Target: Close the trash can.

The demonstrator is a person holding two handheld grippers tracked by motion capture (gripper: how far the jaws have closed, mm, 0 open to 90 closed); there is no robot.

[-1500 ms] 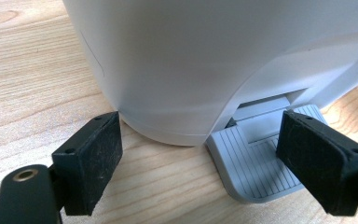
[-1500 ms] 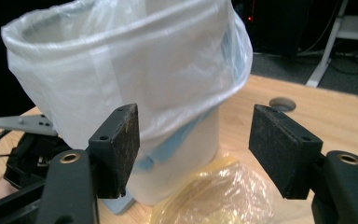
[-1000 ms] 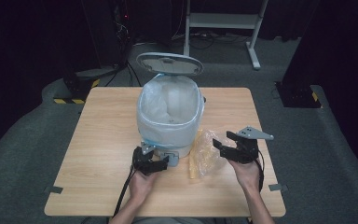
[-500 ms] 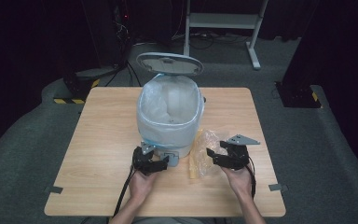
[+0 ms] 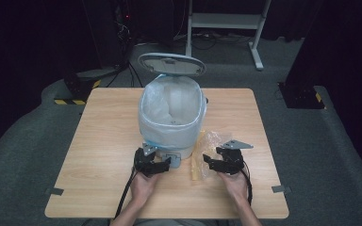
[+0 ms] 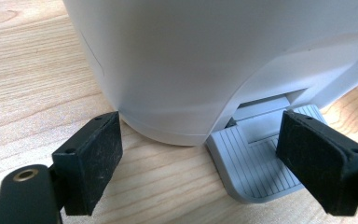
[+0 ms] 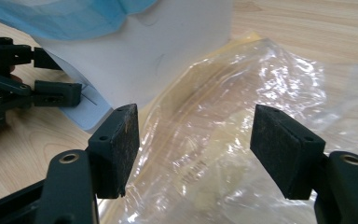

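A wooden table (image 5: 103, 141) carries a white pedal bin (image 5: 172, 117) at its centre, the lid (image 5: 171, 64) raised at 12 o'clock and a pale blue liner bag (image 5: 169, 127) folded over the rim.

The left gripper (image 5: 162, 165) sits at 7 o'clock of the bin, right against its base. In the left gripper view its jaws stand wide apart and grasp nothing: the left pad (image 6: 91, 161) lies beside the bin's rounded wall (image 6: 182, 60), and the right pad (image 6: 319, 163) hangs over the edge of the ribbed grey foot pedal (image 6: 249, 163), which juts from the bin's foot onto the wood.

At 4 o'clock of the bin lies a crumpled clear plastic bag (image 5: 207, 150) with a yellowish tint. The right gripper (image 5: 210, 164) rests over it, jaws spread and released. In the right gripper view the plastic (image 7: 223, 154) lies between and under the two pads (image 7: 119, 147), with the bin's white side at 11 o'clock and the other gripper (image 7: 32, 93) at 9 o'clock.
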